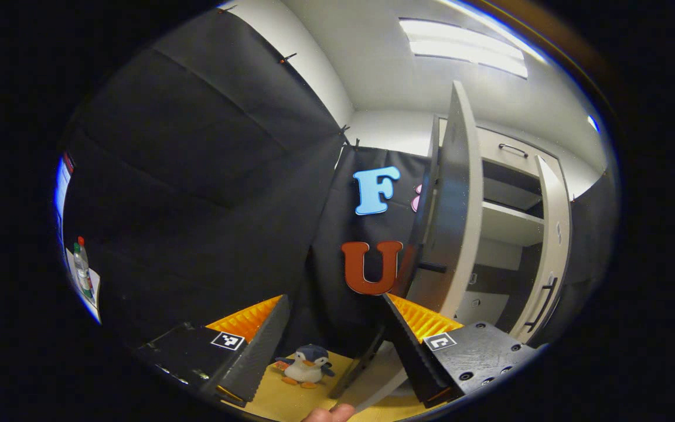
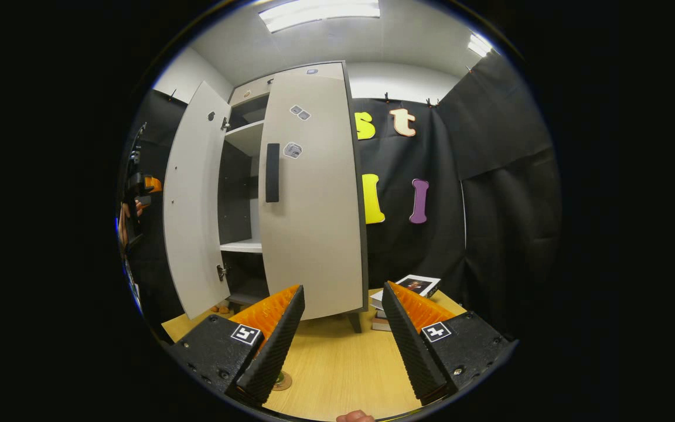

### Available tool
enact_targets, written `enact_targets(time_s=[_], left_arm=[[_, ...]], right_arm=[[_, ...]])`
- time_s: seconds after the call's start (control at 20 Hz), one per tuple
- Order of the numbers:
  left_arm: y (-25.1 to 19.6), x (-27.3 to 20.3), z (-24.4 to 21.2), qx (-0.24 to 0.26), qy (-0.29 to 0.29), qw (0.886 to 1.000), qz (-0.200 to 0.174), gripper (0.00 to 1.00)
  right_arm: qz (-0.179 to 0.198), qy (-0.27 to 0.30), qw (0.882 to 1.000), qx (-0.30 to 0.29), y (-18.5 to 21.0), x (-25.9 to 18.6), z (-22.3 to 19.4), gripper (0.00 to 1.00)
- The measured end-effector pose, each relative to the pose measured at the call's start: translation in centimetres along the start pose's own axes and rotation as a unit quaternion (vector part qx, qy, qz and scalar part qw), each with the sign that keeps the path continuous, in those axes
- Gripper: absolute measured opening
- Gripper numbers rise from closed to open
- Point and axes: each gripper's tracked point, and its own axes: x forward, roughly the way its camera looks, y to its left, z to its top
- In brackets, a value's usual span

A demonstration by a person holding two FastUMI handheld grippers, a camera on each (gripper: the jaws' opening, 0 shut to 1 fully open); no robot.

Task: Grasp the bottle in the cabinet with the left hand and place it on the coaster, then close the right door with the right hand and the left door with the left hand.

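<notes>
Landmark: the cabinet (image 2: 290, 193), standing on the desk (image 2: 337, 363).
Left gripper (image 1: 337, 351): fingers spread apart, nothing between them; it sits off the outer side of the left door (image 1: 454, 211), aimed past that door's edge at the booth wall.
Right gripper (image 2: 340, 340): fingers spread apart, empty; it faces the front of the cabinet, low over the desk.
Right door (image 2: 314, 193): swung most of the way to the cabinet front, with a narrow gap beside it.
Left door: wide open, seen edge-on in the left gripper view, its long axis upright.
Bottle: I cannot find it on the cabinet shelves that show; a small bottle (image 1: 82, 266) stands at the far edge of the left gripper view, but I cannot tell if it is the task's one.
Coaster (image 2: 282, 382): a round disc on the desk in front of the cabinet, partly hidden under the right gripper's finger.
Key relation: the left door lies just right of the left fingers, so that gripper is the nearer one to push it shut.
Other: a toy penguin (image 1: 307, 366) and books (image 2: 408, 290) rest on the desk beside the cabinet.
</notes>
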Motion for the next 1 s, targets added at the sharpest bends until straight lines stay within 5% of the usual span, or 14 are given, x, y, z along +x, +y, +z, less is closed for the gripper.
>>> enact_targets(time_s=[0.25, 0.4, 0.5, 0.6, 1.0], left_arm=[[0.6, 2.0, -0.2, 0.013, -0.014, 1.000, 0.022, 1.00], [0.3, 1.8, -0.2, 0.008, -0.013, 1.000, 0.026, 0.94], [0.2, 1.9, -0.2, 0.024, -0.017, 0.999, 0.030, 1.00], [-0.3, 1.8, -0.2, 0.019, -0.021, 0.999, 0.031, 0.93], [-6.9, 0.1, -2.3, -0.036, 0.007, 0.998, -0.058, 0.93]], right_arm=[[-0.014, 0.003, 1.000, 0.008, -1.1, 0.2, -0.1, 0.82], [-0.013, 0.000, 1.000, 0.000, -0.9, 0.3, 0.2, 0.82], [-0.010, 0.001, 1.000, -0.007, -0.7, 0.5, 0.2, 0.82], [-0.005, -0.001, 1.000, -0.006, -0.4, 0.3, 0.4, 0.82], [-0.009, -0.014, 1.000, -0.014, -0.6, -0.5, 1.4, 0.82]])
